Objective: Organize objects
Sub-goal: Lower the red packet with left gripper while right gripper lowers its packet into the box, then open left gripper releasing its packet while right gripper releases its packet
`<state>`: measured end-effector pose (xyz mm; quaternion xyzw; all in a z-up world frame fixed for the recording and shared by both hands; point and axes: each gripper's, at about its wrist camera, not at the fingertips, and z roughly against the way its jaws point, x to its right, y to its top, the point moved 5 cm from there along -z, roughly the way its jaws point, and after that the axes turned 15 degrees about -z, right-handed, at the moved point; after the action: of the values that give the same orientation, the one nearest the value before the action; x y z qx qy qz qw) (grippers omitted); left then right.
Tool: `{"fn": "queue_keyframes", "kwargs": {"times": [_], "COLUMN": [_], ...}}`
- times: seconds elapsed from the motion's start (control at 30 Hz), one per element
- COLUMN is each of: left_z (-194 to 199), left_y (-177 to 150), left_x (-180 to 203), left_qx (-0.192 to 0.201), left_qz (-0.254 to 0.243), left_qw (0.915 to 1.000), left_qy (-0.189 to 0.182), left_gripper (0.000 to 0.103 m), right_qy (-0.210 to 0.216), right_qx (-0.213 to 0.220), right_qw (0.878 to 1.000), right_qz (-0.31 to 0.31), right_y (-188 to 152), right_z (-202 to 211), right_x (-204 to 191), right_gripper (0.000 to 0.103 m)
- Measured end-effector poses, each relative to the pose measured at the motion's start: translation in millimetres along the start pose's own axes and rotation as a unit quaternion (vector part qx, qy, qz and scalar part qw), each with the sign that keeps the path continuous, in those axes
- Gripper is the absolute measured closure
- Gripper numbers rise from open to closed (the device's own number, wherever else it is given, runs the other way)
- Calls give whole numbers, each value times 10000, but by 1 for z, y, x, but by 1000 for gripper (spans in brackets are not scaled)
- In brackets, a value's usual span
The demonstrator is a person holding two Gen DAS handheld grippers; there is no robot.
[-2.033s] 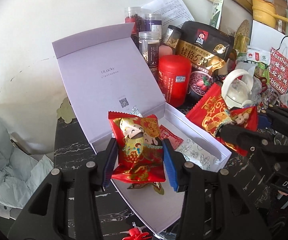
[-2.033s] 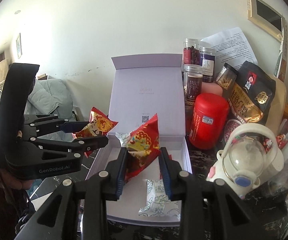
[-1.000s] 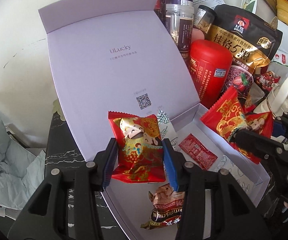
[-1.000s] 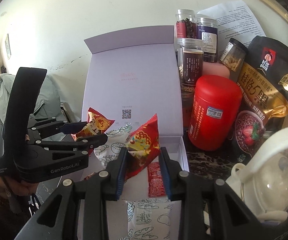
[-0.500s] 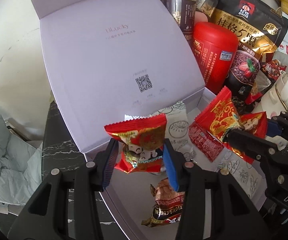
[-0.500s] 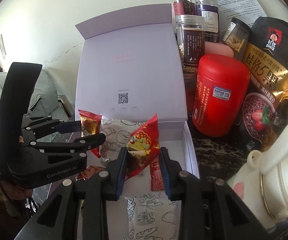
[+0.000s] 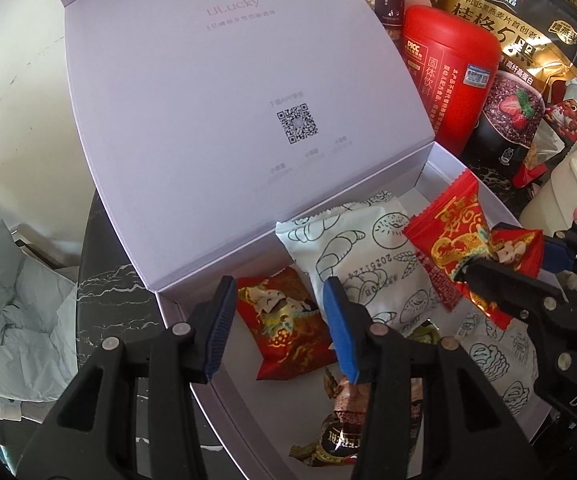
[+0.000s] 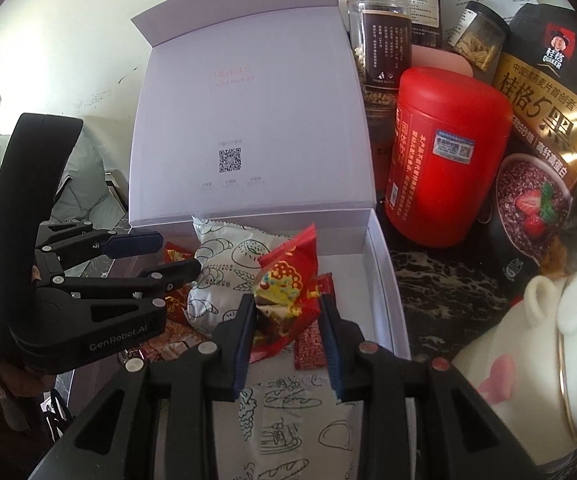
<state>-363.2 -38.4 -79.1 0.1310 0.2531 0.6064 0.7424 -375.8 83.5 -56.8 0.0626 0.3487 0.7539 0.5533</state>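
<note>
An open lilac gift box stands with its lid upright. My left gripper is open over the box's left end; a red snack packet lies flat on the box floor between and below its fingers. My right gripper is shut on a second red packet, held above the box's right half. A white bread-print packet leans at the back of the box.
In the box also lie a brown candy, a small red sachet and another white bread-print packet. Right of the box stand a red canister, jars, a Quaker oat bag and a white kettle.
My left gripper moved down into the box, opened and let go of its red packet, which now lies on the box floor. My right gripper moved closer over the box, still holding its packet.
</note>
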Motion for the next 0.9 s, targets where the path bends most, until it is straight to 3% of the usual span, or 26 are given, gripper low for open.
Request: {"fn": "queue_keyframes", "kwargs": {"times": [0.17, 0.43, 0.57, 0.9], "left_z": [-7, -3, 9, 37], "left_y": [-1, 1, 3, 10], "left_x": [2, 3, 3, -7], "left_qx": [-114, -122, 28, 389], "left_qz": [28, 7, -34, 142], "left_qw": [9999, 9999, 9998, 9989], "left_qy": [-87, 28, 173, 224], "left_gripper": [60, 57, 48, 46], "right_qy": [-124, -271, -326, -334], "right_qx": [-176, -117, 35, 356], "right_qw": [9997, 9996, 9995, 9988], "right_qz": [-115, -52, 19, -4], "right_y": [-2, -2, 1, 8], "right_z": [-9, -3, 8, 33], "right_x": [8, 8, 5, -4], "right_gripper": [72, 71, 68, 64]}}
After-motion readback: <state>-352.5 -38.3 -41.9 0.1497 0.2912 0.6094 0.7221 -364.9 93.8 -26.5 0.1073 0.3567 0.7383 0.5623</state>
